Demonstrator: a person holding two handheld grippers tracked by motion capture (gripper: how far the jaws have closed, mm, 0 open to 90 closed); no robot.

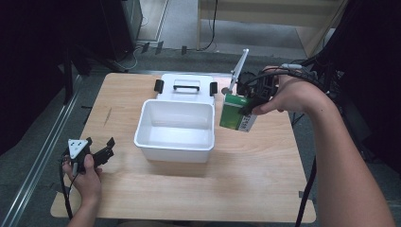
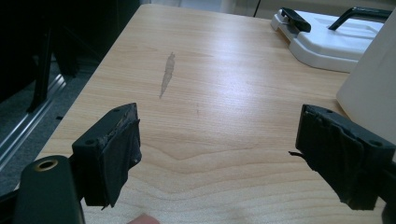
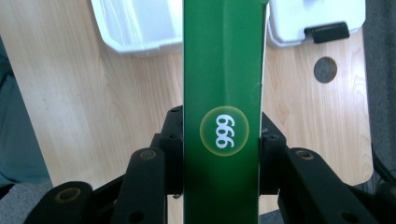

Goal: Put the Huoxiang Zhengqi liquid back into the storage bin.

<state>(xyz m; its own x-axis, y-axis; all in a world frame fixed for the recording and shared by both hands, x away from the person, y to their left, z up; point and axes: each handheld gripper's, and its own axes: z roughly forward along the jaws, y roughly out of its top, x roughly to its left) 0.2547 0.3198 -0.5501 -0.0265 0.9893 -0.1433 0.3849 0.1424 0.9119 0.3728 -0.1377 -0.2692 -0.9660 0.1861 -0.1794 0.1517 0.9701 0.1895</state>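
Near the table's (image 1: 198, 189) front left corner, the left gripper (image 1: 101, 153) rests with jaws spread wide, nothing between them. At the table's middle the white bin (image 1: 175, 142) stands empty; its lid (image 1: 187, 87) lies flat just behind, toward the far edge. Right of the bin, the right gripper (image 1: 248, 101) clamps the green box (image 1: 236, 113), lifted above the table.
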